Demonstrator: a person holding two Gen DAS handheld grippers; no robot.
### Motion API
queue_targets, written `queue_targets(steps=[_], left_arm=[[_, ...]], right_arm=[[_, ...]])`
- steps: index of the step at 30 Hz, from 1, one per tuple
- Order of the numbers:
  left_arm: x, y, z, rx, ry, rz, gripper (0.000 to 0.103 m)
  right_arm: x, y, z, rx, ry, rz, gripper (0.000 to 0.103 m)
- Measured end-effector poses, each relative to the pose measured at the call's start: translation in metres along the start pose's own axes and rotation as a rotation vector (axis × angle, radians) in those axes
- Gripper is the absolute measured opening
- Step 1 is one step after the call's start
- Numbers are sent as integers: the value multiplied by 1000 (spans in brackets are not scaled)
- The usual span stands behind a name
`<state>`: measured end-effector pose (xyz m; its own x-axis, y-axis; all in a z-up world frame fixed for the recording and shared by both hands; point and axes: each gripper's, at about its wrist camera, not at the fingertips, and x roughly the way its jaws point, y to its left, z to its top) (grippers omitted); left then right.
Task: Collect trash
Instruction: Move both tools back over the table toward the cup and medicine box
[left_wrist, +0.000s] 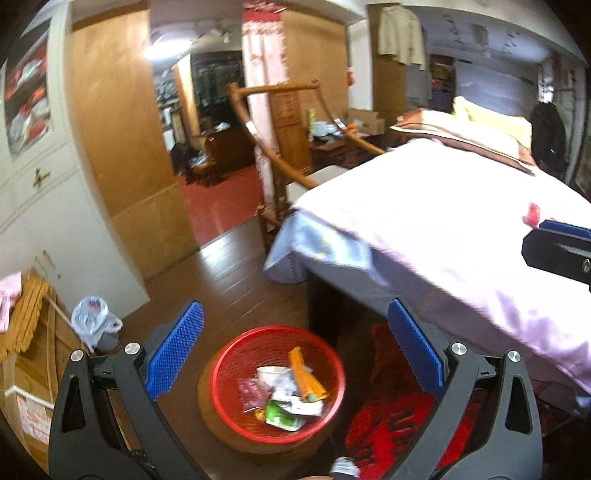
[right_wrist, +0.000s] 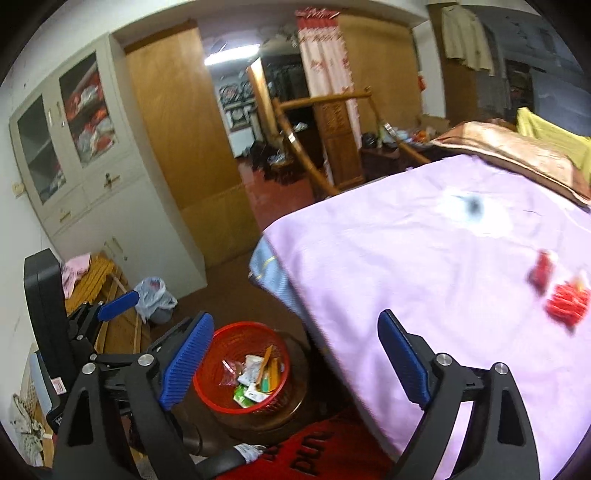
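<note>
Trash: two red wrapper pieces (right_wrist: 554, 291) are seen on the pink bedspread, near the bed's right-hand edge in the right wrist view; both are blurred, so their exact kind cannot be told.
Trash relative to jaws: the red wrapper pieces lie ahead of and to the right of the right gripper (right_wrist: 295, 363), apart from its jaws.
Red basket (left_wrist: 271, 382): it is placed on a round wooden stool beside the foot corner of the bed; crumpled wrappers, an orange packet and a green packet are held inside it.
Left gripper (left_wrist: 291, 350): its jaws are spread wide with nothing between them; the red basket is framed below and between them.
Right gripper: its jaws are likewise spread apart and hold nothing; it is poised over the foot edge of the bed (right_wrist: 424, 258).
Surroundings: a red floor mat (left_wrist: 399, 424) lies under the bed's edge, and a tied plastic bag (left_wrist: 92, 321) sits on the floor by a white cabinet (right_wrist: 85, 155).
</note>
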<state>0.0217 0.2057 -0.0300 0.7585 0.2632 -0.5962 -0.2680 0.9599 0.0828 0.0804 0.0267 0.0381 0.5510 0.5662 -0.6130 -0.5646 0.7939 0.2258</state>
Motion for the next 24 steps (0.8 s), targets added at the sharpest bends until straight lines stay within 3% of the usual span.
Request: queue_targets(steps=[12,24], left_arm=[[-41,-112,15,177,-79,-78,96],[-16,-220,27,344,-59,-174,96]], right_arm=[[-92,-94,-32,144,-156,-116,95],[-130,-192,-62,297,-209,-286,97]])
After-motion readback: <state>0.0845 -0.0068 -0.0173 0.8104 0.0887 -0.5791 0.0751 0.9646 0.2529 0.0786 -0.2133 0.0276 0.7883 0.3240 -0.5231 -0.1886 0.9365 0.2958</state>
